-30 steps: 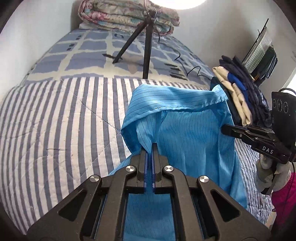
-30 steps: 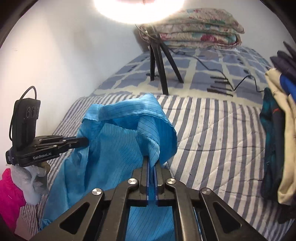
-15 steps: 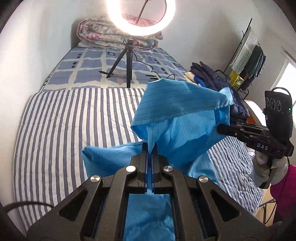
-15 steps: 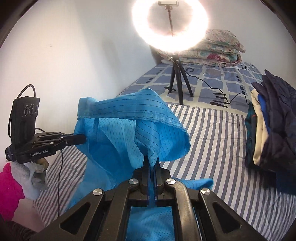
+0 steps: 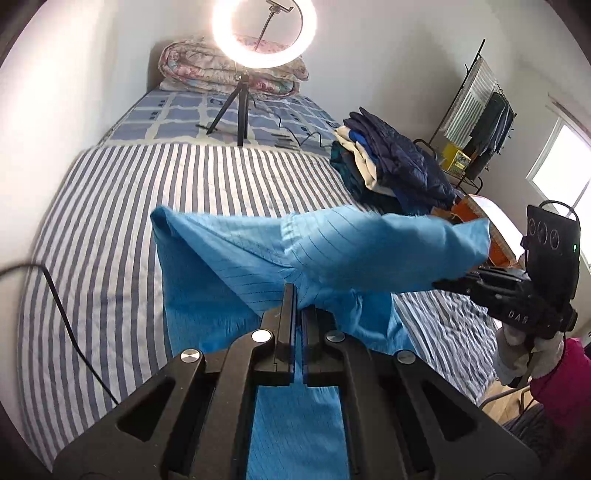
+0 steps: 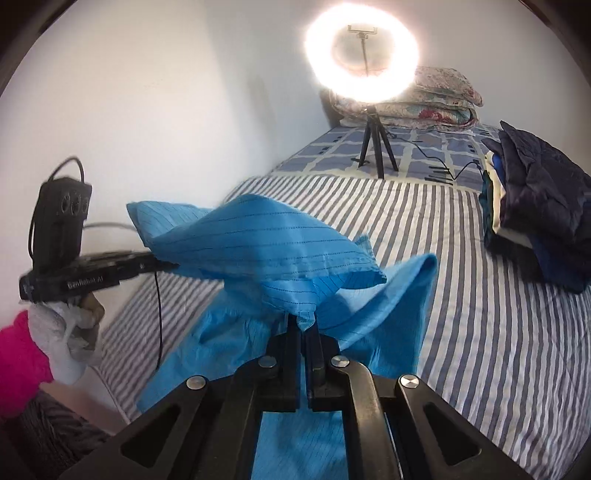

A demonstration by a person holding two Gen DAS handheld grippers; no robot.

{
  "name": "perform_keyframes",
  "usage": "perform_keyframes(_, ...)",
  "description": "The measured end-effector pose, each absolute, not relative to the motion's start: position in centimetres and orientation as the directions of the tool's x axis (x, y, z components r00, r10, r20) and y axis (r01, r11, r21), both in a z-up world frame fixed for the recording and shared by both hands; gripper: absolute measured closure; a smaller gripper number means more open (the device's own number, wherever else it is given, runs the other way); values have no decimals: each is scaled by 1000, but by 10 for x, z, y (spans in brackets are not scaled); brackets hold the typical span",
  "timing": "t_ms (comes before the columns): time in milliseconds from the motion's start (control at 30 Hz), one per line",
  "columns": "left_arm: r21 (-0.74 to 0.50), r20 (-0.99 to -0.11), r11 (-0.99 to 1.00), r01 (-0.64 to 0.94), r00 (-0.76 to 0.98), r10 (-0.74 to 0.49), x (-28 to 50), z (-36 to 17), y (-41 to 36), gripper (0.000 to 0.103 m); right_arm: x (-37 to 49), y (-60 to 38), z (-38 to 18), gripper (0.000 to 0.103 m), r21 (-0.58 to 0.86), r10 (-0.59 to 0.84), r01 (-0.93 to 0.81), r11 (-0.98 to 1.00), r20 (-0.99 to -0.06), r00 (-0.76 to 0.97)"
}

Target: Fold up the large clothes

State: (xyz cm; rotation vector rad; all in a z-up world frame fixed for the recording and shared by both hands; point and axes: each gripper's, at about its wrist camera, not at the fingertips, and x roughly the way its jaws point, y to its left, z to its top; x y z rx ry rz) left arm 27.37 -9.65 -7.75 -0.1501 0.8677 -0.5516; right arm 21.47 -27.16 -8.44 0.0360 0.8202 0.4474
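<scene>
A large blue pinstriped garment (image 5: 332, 251) hangs stretched in the air between both grippers above the striped bed (image 5: 110, 229). My left gripper (image 5: 300, 295) is shut on one edge of the cloth. My right gripper (image 6: 303, 321) is shut on the opposite edge of the same garment (image 6: 266, 251). In the left wrist view the right gripper (image 5: 439, 284) reaches in from the right, held by a gloved hand (image 5: 517, 350). From the right wrist camera, the left gripper (image 6: 170, 265) comes in from the left. The garment's lower part trails down toward the bed's near edge.
A pile of folded dark and cream clothes (image 5: 391, 170) lies at the bed's right side. A ring light on a tripod (image 5: 258, 33) stands on the blue checked cover, in front of a folded floral quilt (image 6: 424, 96). A clothes rack (image 5: 476, 110) stands by the far wall.
Both grippers pulled back toward the bed's near edge and rose, carrying the blue garment along. The cloth between them went from bunched and hanging to stretched and lifted.
</scene>
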Motion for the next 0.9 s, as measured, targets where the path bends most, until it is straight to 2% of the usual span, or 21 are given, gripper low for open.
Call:
perform_keyframes(367, -325, -759, 870, 371, 446, -474, 196, -151, -87, 103, 127, -247, -147, 103, 137, 342, -375, 917, -753, 562)
perform_keyframes(500, -275, -796, 872, 405, 413, -443, 174, -167, -90, 103, 107, -245, -162, 102, 99, 314, -390, 915, -781, 540)
perform_keyframes(567, -250, -804, 870, 426, 410, -432, 166, -165, -87, 103, 101, -247, -166, 98, 74, 292, -399, 914, -802, 521)
perform_keyframes(600, -240, -808, 868, 434, 406, -426, 160, -163, -84, 103, 95, -249, -167, 93, 65, 289, -409, 910, -808, 514)
perform_keyframes(633, -242, -809, 864, 441, 400, -430, 155, -161, -80, 103, 88, -253, -166, 83, 63, 294, -423, 904, -809, 508)
perform_keyframes(667, -252, -808, 859, 445, 392, -440, 150, -156, -74, 103, 83, -256, -164, 81, 66, 302, -432, 899, -809, 504)
perform_keyframes(733, -270, -799, 854, 445, 391, -456, 144, -145, -61, 96, 74, -267, -156, 79, 98, 330, -441, 892, -808, 488)
perform_keyframes(767, -271, -791, 856, 440, 404, -459, 143, -138, -54, 80, 70, -274, -151, 78, 125, 354, -442, 888, -799, 486)
perform_keyframes(800, -278, -778, 863, 423, 428, -460, 145, -132, -45, 60, 68, -281, -145, 74, 149, 373, -436, 888, -786, 492)
perform_keyframes(867, -319, -749, 874, 367, 467, -470, 155, -123, -27, 45, 70, -298, -131, 60, 207, 408, -402, 892, -750, 520)
perform_keyframes(900, -359, -741, 876, 324, 471, -478, 166, -121, -18, 45, 72, -306, -126, 45, 238, 420, -376, 895, -732, 536)
